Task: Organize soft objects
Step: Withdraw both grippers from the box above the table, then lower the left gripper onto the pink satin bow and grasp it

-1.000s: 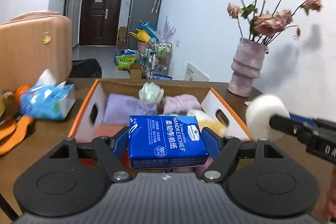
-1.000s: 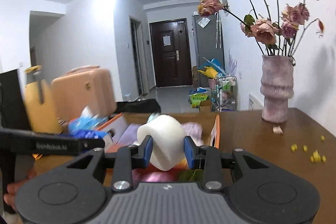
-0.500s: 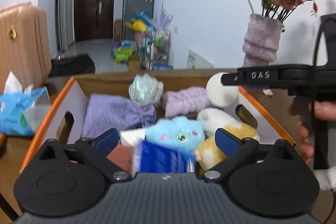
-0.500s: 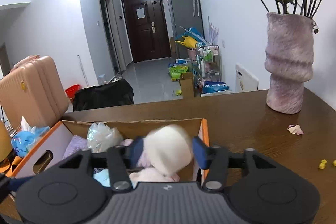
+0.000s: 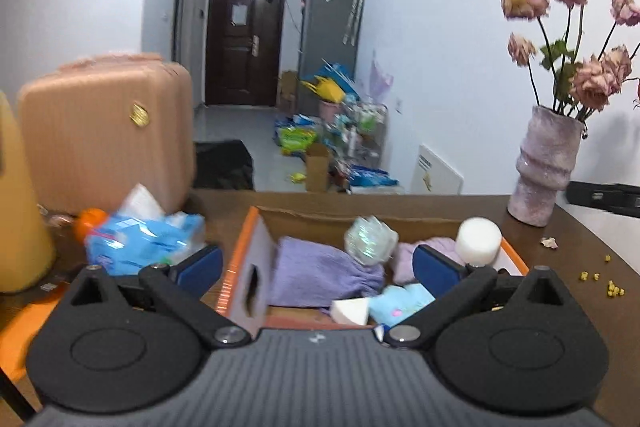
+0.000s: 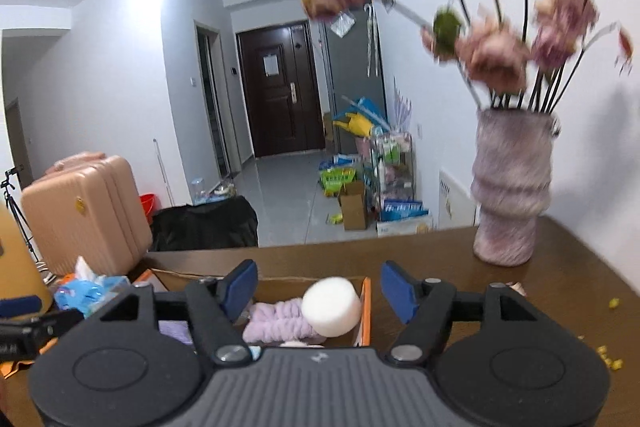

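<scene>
An orange-and-white cardboard box [image 5: 256,251] stands on the brown table and holds soft things: a purple cloth [image 5: 320,275], a shiny wrapped bundle [image 5: 370,241], a pink headband [image 6: 276,319], a blue plush [image 5: 400,305] and a white foam roll [image 5: 478,241] in its far right corner. My left gripper [image 5: 318,263] hangs wide open in front of the box, nothing between its fingers. My right gripper [image 6: 318,285] is over the box's right end, its jaws opening; the white foam roll [image 6: 332,307] lies free in the box below them.
A blue tissue pack [image 5: 144,245] lies left of the box, a yellow object [image 5: 20,211] beyond it. A pink vase of dried roses [image 6: 512,191] stands at the table's far right, with yellow crumbs [image 5: 600,281] nearby. A pink suitcase [image 5: 104,131] stands behind the table.
The blue handkerchief pack left my left gripper and went into the box. My right gripper let the white foam roll drop into the box. Both grippers opened and drew back.
</scene>
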`<control>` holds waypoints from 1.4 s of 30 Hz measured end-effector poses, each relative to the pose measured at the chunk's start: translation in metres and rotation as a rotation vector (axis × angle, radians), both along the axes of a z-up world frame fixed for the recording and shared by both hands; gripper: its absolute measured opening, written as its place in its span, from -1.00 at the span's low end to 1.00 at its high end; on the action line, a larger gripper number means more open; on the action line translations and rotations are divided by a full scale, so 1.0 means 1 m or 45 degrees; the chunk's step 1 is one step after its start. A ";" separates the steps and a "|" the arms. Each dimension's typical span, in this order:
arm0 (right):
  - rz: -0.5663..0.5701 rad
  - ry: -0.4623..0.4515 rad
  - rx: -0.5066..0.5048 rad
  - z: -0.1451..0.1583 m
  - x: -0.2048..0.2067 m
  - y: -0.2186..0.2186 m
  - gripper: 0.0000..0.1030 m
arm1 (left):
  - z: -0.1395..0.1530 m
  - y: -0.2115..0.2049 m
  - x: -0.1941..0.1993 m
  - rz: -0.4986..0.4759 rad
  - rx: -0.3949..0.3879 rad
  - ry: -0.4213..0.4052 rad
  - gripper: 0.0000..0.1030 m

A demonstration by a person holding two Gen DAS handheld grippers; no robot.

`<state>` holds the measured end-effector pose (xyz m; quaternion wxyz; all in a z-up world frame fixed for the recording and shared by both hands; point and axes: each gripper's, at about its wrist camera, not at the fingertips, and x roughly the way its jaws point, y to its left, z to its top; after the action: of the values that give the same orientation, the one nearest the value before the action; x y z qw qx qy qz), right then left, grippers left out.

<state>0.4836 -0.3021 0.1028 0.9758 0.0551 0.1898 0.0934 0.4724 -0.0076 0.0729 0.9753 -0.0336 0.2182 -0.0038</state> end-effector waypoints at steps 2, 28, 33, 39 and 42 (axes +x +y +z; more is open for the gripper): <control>0.014 -0.023 -0.026 0.012 -0.022 0.001 0.48 | 0.009 0.004 -0.018 0.021 0.034 -0.041 1.00; 0.084 -0.166 -0.081 -0.060 -0.315 0.030 0.71 | -0.037 0.007 -0.270 -0.071 0.030 -0.119 1.00; 0.093 -0.142 -0.114 -0.077 -0.347 0.033 0.71 | -0.053 0.012 -0.293 -0.089 0.062 -0.092 1.00; 0.099 -0.116 -0.118 -0.084 -0.355 0.041 0.71 | -0.053 0.011 -0.297 -0.097 0.059 -0.083 1.00; 0.103 -0.115 -0.124 -0.084 -0.353 0.042 0.71 | -0.054 0.009 -0.295 -0.108 0.057 -0.079 1.00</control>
<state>0.1309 -0.2603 0.0183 0.9804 -0.0045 0.1518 0.1256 0.1770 0.0019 0.0194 0.9811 -0.0023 0.1892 -0.0413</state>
